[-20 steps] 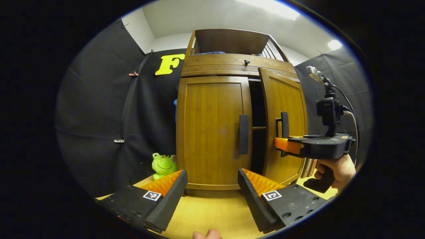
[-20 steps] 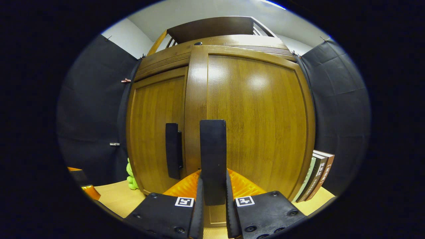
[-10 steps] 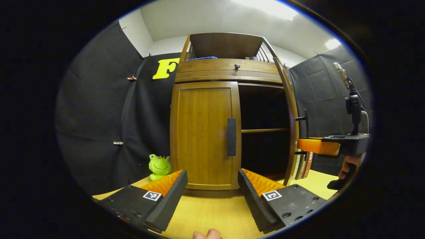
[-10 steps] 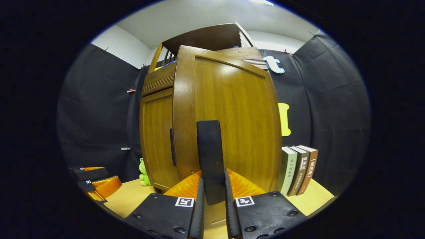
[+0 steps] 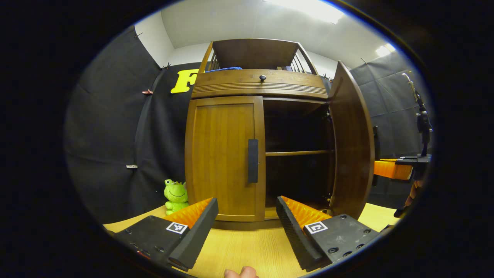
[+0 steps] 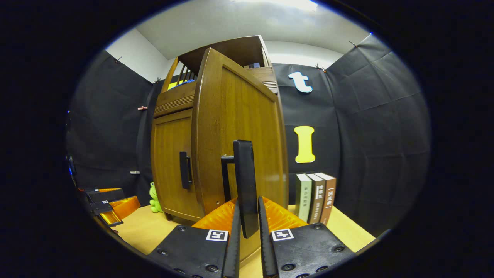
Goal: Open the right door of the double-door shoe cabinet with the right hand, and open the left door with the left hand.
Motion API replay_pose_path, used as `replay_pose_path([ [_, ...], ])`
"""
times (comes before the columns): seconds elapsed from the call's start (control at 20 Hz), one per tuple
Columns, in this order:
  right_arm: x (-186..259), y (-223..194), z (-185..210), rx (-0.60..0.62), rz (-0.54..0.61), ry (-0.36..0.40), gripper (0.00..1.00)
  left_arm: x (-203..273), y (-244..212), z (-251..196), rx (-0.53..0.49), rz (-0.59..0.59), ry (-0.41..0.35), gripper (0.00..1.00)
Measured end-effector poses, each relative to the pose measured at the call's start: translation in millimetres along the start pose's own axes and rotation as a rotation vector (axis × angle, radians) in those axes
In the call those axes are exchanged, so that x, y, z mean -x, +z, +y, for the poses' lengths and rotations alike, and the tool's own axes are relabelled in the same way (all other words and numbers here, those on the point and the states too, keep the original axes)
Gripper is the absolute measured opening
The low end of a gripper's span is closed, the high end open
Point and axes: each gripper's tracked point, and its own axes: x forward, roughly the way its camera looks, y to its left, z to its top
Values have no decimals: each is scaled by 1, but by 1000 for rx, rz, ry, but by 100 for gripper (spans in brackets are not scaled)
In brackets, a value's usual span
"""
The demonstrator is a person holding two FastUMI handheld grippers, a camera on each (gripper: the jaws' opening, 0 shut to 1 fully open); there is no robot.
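Straight ahead in the left gripper view, the left door [image 5: 225, 158] stands closed on the desk [image 5: 247, 247]; its handle [image 5: 252, 160] should be approached squarely by the left hand-held gripper [image 5: 247, 216], held low and level with fingers spread.

Seen in the right gripper view, the right door [image 6: 243, 135] is swung wide, its handle [image 6: 246, 185] pinched by the right hand-held gripper [image 6: 247, 231], best guided along the hinge arc.

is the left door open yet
No, the left door sits flush and shut in the left gripper view, its handle untouched, with the open left tongs short of it.
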Motion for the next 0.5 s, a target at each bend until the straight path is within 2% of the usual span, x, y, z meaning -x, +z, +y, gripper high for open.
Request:
replay_pose_path([
  [0.05, 3, 0, -10, 14, 0, -26, 22, -2, 0, -5, 1, 0, -8, 94],
  [0.1, 4, 1, -20, 32, -4, -53, 26, -5, 2, -10, 4, -1, -13, 94],
  [0.15, 8, 2, -31, 44, -4, -77, 27, -7, 2, -14, 6, -4, -19, 94],
  [0.25, 13, 6, -47, 57, -12, -111, 22, -13, 6, -20, 6, -8, -33, 95],
  [0.5, 30, 16, -80, 74, -32, -176, 21, -31, 7, -34, -5, -17, -52, 93],
])
